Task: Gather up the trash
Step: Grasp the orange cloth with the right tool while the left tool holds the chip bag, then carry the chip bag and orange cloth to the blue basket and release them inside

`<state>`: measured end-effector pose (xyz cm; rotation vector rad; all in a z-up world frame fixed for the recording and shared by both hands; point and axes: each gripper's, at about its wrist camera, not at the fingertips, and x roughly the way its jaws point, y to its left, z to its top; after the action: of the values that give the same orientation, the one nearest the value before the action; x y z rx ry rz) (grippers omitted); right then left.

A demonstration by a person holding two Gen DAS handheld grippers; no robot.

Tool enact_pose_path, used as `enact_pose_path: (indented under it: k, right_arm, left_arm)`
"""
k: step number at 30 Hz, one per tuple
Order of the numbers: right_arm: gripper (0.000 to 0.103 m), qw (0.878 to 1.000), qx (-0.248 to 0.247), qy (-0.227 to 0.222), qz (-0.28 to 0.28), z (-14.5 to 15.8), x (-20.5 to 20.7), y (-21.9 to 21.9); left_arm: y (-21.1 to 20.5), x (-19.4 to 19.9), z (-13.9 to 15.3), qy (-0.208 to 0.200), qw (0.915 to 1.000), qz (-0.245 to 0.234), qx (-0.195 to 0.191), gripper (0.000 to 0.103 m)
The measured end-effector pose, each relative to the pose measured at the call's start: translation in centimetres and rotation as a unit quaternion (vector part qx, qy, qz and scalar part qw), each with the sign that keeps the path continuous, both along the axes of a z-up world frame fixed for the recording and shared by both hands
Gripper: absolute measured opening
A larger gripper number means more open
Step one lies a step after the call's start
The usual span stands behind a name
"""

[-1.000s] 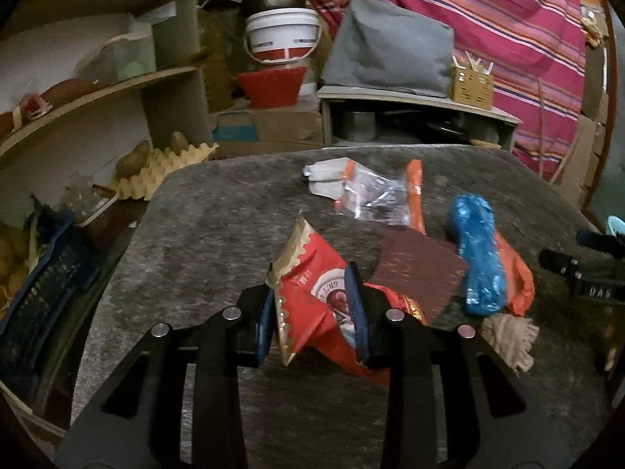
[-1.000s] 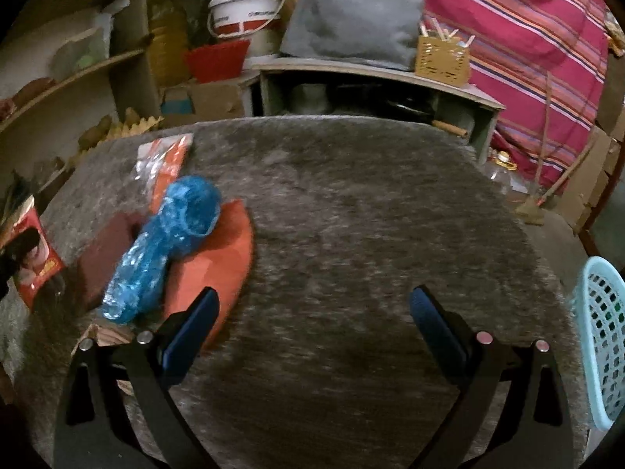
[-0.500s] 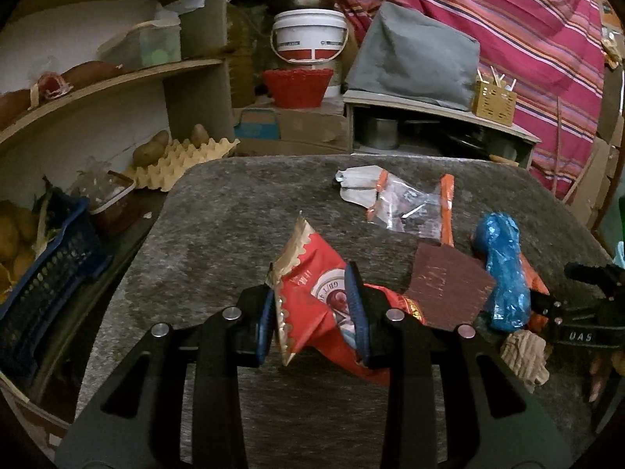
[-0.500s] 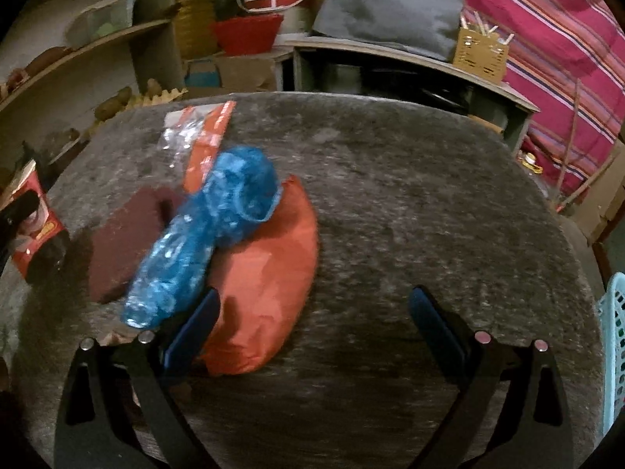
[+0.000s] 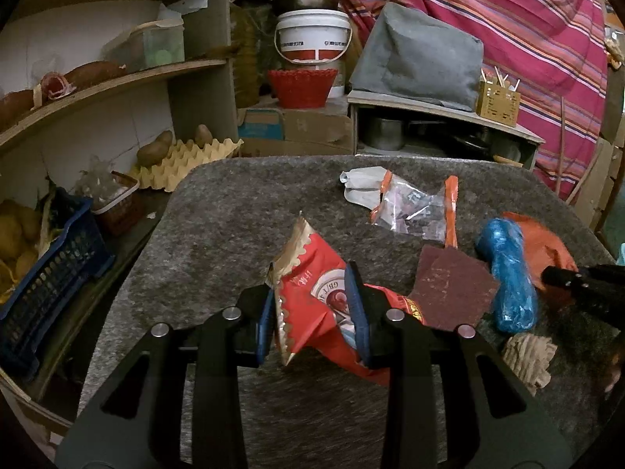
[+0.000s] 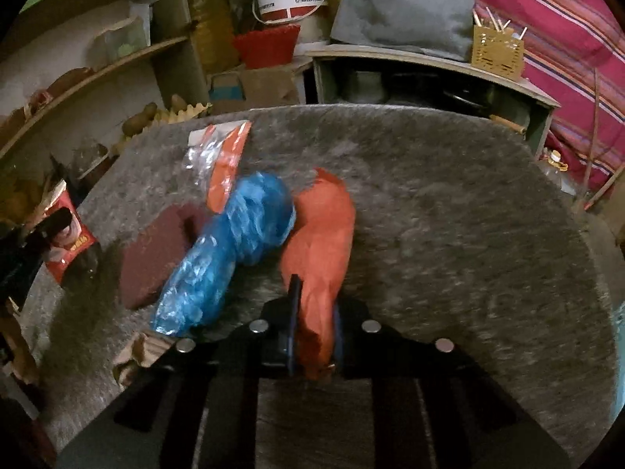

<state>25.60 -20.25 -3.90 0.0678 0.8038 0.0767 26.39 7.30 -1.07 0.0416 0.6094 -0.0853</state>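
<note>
Left gripper [image 5: 312, 312] clamped on red snack wrapper [image 5: 312, 305], held just above the grey table [image 5: 218, 234]. Right gripper [image 6: 314, 336] pinched on near end of orange bag [image 6: 320, 242]; blue plastic wad [image 6: 230, 246] touches it leftward, so lift straight up, slow, grip firm

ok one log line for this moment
left gripper: shut on red snack wrapper | right gripper: shut on orange bag | blue bag: on table
</note>
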Motion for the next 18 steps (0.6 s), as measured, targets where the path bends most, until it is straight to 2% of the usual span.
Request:
enact_pose_path:
  k: [11,18]
  right_arm:
    - [0.015,1.000,-0.006,-0.022,-0.019,2.0,-2.7,-5.3]
    - [0.014,0.999,-0.026,-0.026,-0.025,3.0,-5.6,-9.0]
  left_arm:
    - [-3.3,-1.1,1.7,-0.026,0.9996,-0.007,0.006,0.032]
    - [-8.1,-2.8,3.1,-0.052,0.9976,-0.042,0.015,0.032]
